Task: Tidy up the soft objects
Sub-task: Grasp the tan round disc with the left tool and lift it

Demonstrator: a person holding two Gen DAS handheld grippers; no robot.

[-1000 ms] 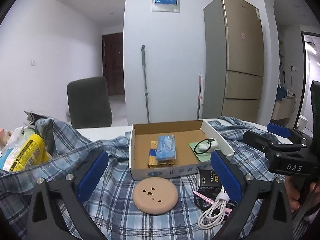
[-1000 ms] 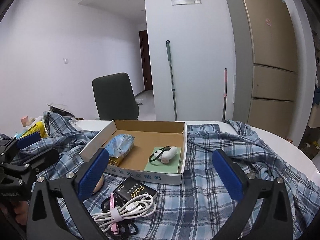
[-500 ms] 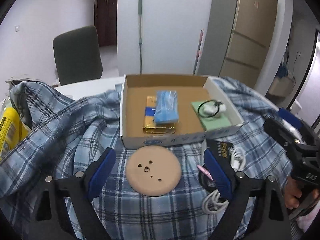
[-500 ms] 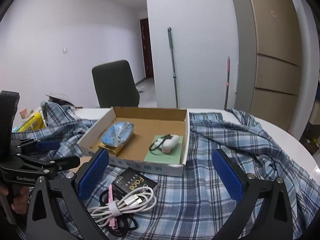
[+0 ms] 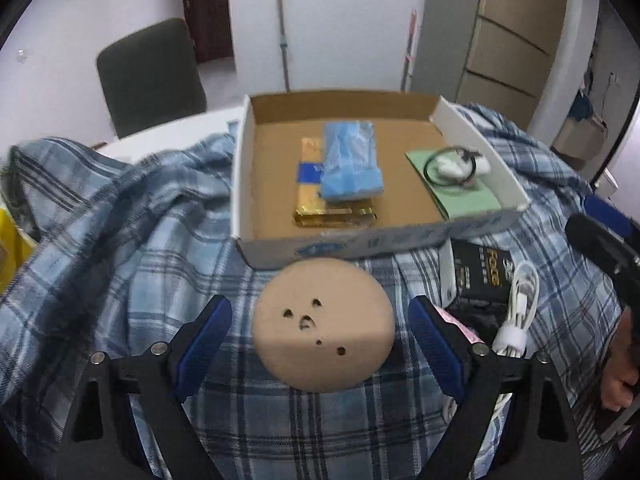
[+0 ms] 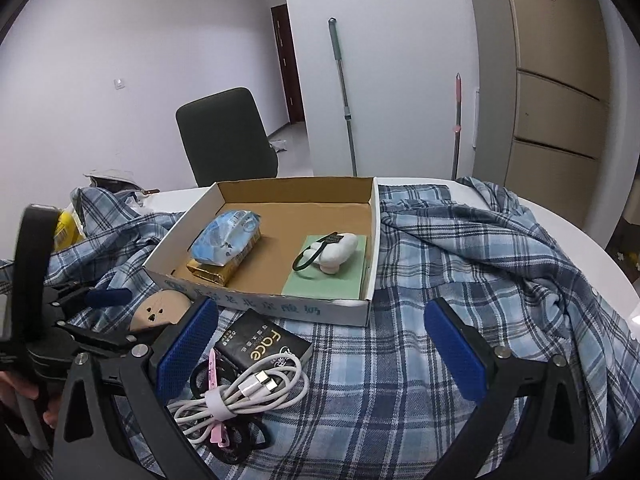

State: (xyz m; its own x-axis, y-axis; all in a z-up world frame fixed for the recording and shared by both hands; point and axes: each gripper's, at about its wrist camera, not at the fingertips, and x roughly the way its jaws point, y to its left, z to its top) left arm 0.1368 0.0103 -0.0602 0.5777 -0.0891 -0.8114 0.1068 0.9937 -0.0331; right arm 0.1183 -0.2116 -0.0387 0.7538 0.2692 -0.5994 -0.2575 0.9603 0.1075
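On my bench the box (image 5: 372, 240) holds a blue pack (image 5: 350, 164), gold packet (image 5: 336, 212), green pad (image 5: 460, 196); both my tools, left tool (image 5: 320, 340) and right tool (image 6: 320, 344), spread, empty.

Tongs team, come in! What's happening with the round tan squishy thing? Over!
Left tongs open, straddling the tan round pad, not gripping. Right tongs open, empty, over the plaid cloth. Cardboard box just behind pad; white cable beside it.

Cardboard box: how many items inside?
4. In the cardboard box: blue packet stacked on gold pack, left; white object with black loop on green pad, right. More could hide underneath.
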